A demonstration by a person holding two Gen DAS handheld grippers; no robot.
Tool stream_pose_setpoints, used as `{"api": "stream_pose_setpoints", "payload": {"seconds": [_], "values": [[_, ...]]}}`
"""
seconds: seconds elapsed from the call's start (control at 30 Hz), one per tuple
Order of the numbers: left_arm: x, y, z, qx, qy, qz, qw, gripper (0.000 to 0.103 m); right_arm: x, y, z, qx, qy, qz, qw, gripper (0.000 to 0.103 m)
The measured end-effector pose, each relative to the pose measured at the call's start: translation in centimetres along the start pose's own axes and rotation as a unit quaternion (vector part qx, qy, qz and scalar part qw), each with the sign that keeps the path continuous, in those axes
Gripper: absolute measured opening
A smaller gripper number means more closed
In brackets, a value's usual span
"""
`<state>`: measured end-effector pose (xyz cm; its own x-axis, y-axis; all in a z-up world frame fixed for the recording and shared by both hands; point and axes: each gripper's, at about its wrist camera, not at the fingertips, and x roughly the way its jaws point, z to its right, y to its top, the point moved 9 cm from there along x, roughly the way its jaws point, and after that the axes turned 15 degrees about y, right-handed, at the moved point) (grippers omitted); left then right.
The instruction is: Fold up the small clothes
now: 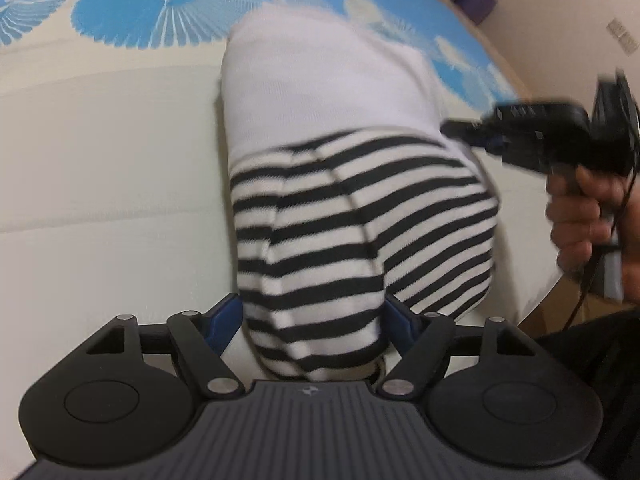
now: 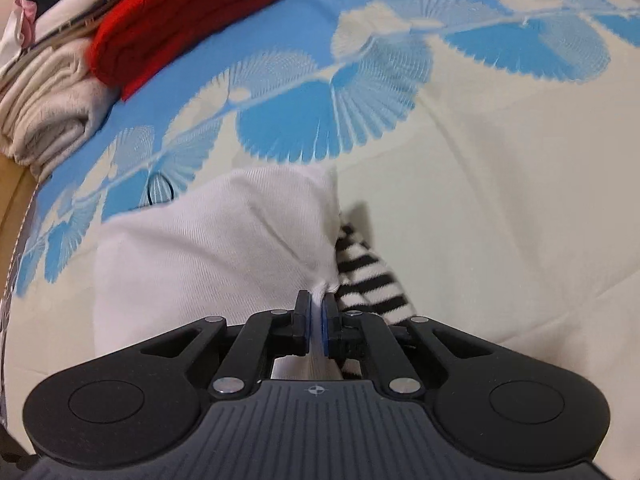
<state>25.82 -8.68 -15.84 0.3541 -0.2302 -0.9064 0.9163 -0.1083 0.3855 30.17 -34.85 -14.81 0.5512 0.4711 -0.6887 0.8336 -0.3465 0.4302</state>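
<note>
One garment [image 1: 320, 184] (striped), two tongs: right tongs [image 2: 316, 312] pinching

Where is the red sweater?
In the right wrist view, the red sweater is folded at the top left, far edge of the blue flowered bedspread, lying beside a pile of beige and white clothes.

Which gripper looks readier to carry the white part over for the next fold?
The right gripper: it is already pinching the white cloth. The left gripper stands open around the striped part.
</note>
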Motion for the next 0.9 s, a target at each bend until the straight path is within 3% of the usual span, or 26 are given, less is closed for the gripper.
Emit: {"api": "stream_pose_setpoints", "payload": {"seconds": [0.07,0.13,0.17,0.27,0.37,0.4,0.5,0.6,0.7,0.77,0.9], "values": [[-0.5,0.0,-0.5,-0.019,-0.01,0.006,0.9997,0.079,-1.6,0.4,0.0,0.017,0.028,0.024,0.999,0.013],[-0.9,0.2,-0.8,-0.028,-0.016,0.013,0.9994,0.079,-2.4,-0.2,0.2,0.029,0.056,0.017,0.998,0.031],[-1.0,0.1,-0.8,-0.028,-0.016,0.014,0.9994,0.079,-2.7,-0.8,0.5,0.032,0.064,0.003,0.997,0.035],[-1.2,0.2,-0.8,-0.034,-0.014,0.02,0.9991,0.079,-2.9,-2.7,0.7,0.017,0.077,-0.04,0.996,0.036],[-1.4,0.4,-0.8,-0.044,-0.015,0.026,0.9986,0.079,-3.5,-3.8,0.3,0.005,0.096,-0.052,0.994,0.036],[-1.4,0.5,-0.8,-0.047,-0.016,0.028,0.9984,0.078,-3.7,-4.1,0.2,-0.002,0.1,-0.057,0.993,0.034],[-1.4,1.0,-0.9,-0.055,-0.017,0.031,0.9979,0.078,-3.9,-5.2,-0.5,-0.043,0.098,-0.074,0.991,0.004],[-1.7,1.1,-1.0,-0.062,-0.022,0.034,0.9973,0.078,-5.5,-4.9,-1.1,-0.057,0.111,-0.05,0.991,0.003],[-0.7,0.4,-0.8,-0.029,-0.003,0.016,0.9994,0.078,-7.3,-4.0,1.5,0.021,0.098,-0.021,0.995,0.003],[0.5,-0.5,-0.9,-0.018,0.016,-0.009,0.9997,0.078,-6.8,-4.8,2.7,0.031,0.074,-0.044,0.996,0.002],[0.4,-0.2,-0.6,-0.011,0.021,-0.016,0.9996,0.078,-4.1,-6.9,2.5,-0.024,0.018,-0.111,0.993,0.002]]}}
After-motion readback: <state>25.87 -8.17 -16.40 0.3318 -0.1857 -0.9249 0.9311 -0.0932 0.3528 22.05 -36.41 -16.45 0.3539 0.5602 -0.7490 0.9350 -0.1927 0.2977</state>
